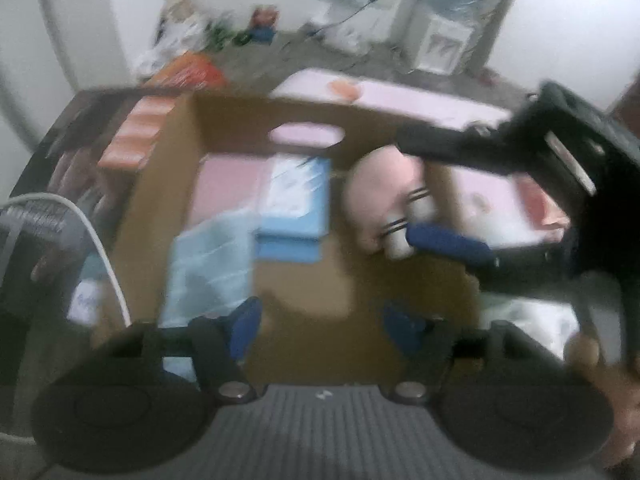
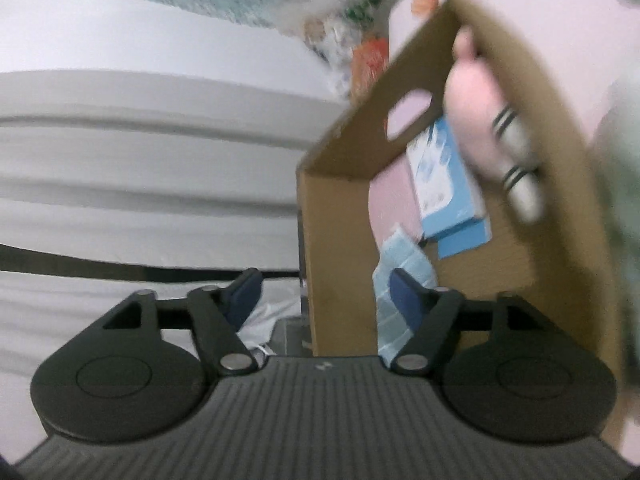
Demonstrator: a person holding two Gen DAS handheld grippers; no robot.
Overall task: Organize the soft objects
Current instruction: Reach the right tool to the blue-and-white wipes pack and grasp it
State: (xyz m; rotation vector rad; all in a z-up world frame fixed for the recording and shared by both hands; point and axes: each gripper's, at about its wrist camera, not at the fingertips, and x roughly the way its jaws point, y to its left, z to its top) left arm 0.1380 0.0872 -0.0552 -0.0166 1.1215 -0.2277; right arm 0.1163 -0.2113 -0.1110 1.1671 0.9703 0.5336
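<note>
A brown cardboard box [image 1: 360, 280] with a hand slot stands open below my left gripper [image 1: 324, 320], whose blue-padded jaws are open with nothing between them. Inside lie a pink plush toy [image 1: 380, 188] with white striped legs, a blue packet [image 1: 296, 200] and a pale blue plastic pack [image 1: 212, 264]. My right gripper [image 1: 408, 186] reaches in from the right, open, with its fingers either side of the plush in the picture and not pressing on it. In the right wrist view the right gripper [image 2: 324, 292] is open at the box's corner [image 2: 340, 208], with the plush [image 2: 476, 120] farther in.
An orange-striped item [image 1: 136, 132] sits left of the box, and a white cable [image 1: 100, 240] loops at the left. Pink sheets [image 1: 420, 100] lie behind the box. Floor clutter and a white cabinet [image 1: 440, 40] are at the back. White padded bands [image 2: 140, 140] fill the right wrist view's left.
</note>
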